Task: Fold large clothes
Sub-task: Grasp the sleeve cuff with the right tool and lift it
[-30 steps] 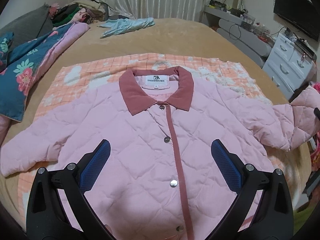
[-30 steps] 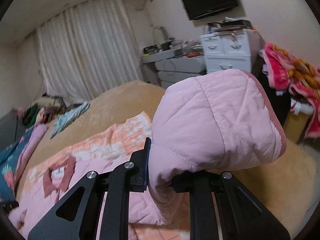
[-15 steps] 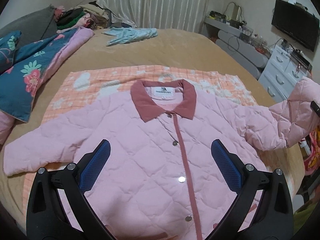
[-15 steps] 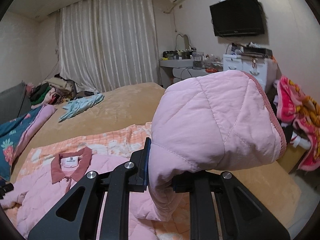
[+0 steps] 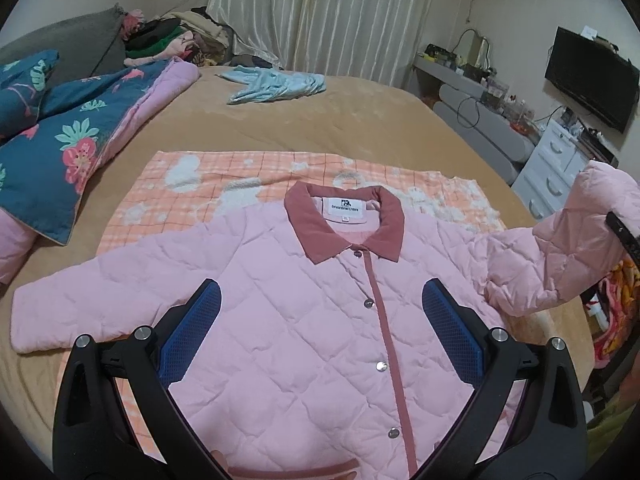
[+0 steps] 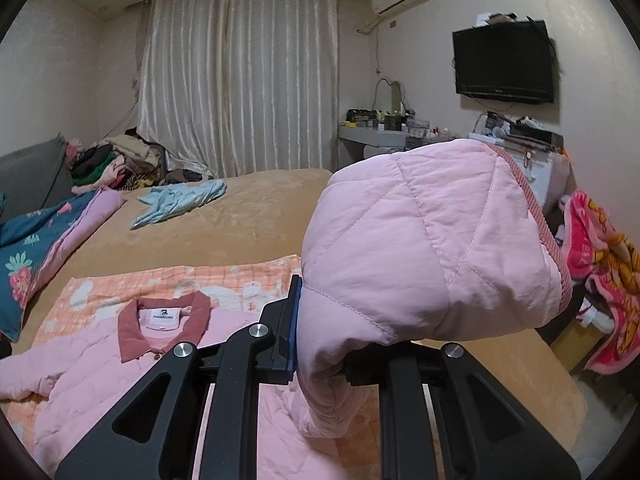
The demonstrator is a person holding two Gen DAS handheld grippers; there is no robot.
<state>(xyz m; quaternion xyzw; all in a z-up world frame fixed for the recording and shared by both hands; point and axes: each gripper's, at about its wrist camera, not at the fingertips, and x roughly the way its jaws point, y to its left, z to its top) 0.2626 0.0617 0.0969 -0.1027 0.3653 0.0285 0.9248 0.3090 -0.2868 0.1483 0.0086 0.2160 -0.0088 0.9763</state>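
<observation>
A pink quilted jacket (image 5: 288, 320) with a dusty-red collar lies face up and buttoned on an orange checked blanket (image 5: 224, 176) on the bed. My left gripper (image 5: 320, 332) is open and empty, held above the jacket's chest. My right gripper (image 6: 320, 340) is shut on the cuff end of the jacket's right-hand sleeve (image 6: 420, 248) and holds it lifted off the bed; this raised sleeve shows at the right of the left wrist view (image 5: 560, 248). The other sleeve (image 5: 80, 304) lies flat, stretched out to the left.
A tan bed cover (image 5: 320, 120) spans the bed. A blue floral quilt (image 5: 60, 136) lies at the left, a light blue garment (image 5: 276, 84) at the far side, a clothes pile (image 5: 168, 36) behind. White drawers (image 5: 556, 168) and a bright towel (image 6: 600, 280) are at right.
My left gripper has pulled back and risen, so more of the jacket shows. My right gripper has swung the held sleeve leftward, toward the jacket body.
</observation>
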